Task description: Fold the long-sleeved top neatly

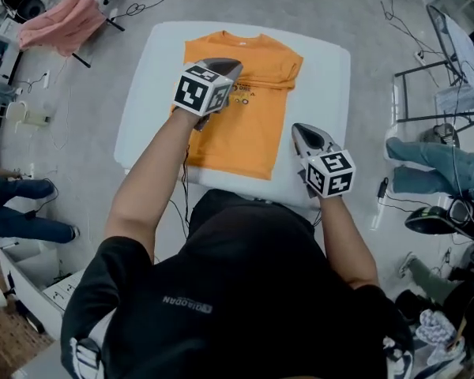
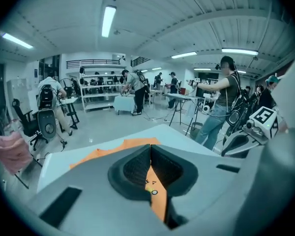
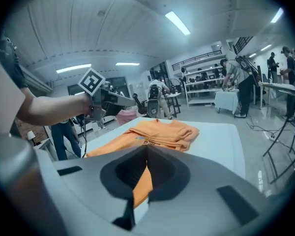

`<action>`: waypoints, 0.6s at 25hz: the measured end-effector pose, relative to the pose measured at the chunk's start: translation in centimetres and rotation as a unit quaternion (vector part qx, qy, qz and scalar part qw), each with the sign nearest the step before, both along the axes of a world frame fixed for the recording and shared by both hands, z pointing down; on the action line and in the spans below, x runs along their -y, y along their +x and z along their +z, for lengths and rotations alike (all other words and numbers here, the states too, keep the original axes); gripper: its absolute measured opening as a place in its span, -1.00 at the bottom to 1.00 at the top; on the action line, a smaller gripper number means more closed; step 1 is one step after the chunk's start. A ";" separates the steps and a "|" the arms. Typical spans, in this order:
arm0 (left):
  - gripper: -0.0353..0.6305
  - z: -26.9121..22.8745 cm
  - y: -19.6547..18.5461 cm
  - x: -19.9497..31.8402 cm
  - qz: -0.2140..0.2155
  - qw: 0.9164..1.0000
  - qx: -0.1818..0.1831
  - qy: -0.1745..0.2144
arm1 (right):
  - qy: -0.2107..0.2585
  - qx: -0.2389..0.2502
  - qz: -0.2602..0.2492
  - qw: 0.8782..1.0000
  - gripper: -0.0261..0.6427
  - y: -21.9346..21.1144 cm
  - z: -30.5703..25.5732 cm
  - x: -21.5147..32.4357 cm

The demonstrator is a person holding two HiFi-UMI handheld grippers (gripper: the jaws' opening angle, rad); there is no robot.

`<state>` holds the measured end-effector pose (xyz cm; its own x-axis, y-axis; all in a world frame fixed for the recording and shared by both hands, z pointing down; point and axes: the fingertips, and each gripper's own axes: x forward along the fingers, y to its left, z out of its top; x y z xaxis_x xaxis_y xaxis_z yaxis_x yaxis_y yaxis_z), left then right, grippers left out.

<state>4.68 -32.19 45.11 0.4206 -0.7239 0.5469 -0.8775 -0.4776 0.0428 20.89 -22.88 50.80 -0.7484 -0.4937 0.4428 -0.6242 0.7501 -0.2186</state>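
Note:
An orange long-sleeved top (image 1: 245,129) lies flat on the white table (image 1: 324,93), collar at the far edge, its sleeves (image 1: 272,73) folded in a bunch across the chest. My left gripper (image 1: 231,65) hovers above the top's left chest, jaws shut with nothing in them; in the left gripper view (image 2: 150,149) orange cloth (image 2: 108,150) shows only below the jaws. Over the top's near right hem my right gripper (image 1: 298,128) is also shut and empty. The right gripper view (image 3: 147,149) looks across the top (image 3: 162,132) toward the folded sleeves.
A pink cloth (image 1: 63,22) hangs on a stand at the far left. A person's jeans-clad legs (image 1: 434,168) and a metal frame (image 1: 442,77) are to the table's right. Another person's legs (image 1: 24,219) are at the left. Cables run over the floor.

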 end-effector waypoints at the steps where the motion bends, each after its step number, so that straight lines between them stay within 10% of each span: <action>1: -0.88 -0.2 -1.1 -0.9 -0.007 1.000 -0.004 0.004 | 0.003 -0.001 -0.001 1.000 -0.91 -0.6 -0.2 -0.2; 15: -0.88 6.2 -16.4 -15.2 -0.141 0.989 -0.028 -0.045 | -0.033 -0.037 0.075 0.996 -0.91 -3.4 2.2 -5.3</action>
<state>-11.74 -17.02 51.28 0.2406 -0.7659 0.5962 -0.9703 -0.2063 0.1265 17.44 -17.61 53.00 -0.6327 -0.5661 0.5284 -0.7444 0.6327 -0.2135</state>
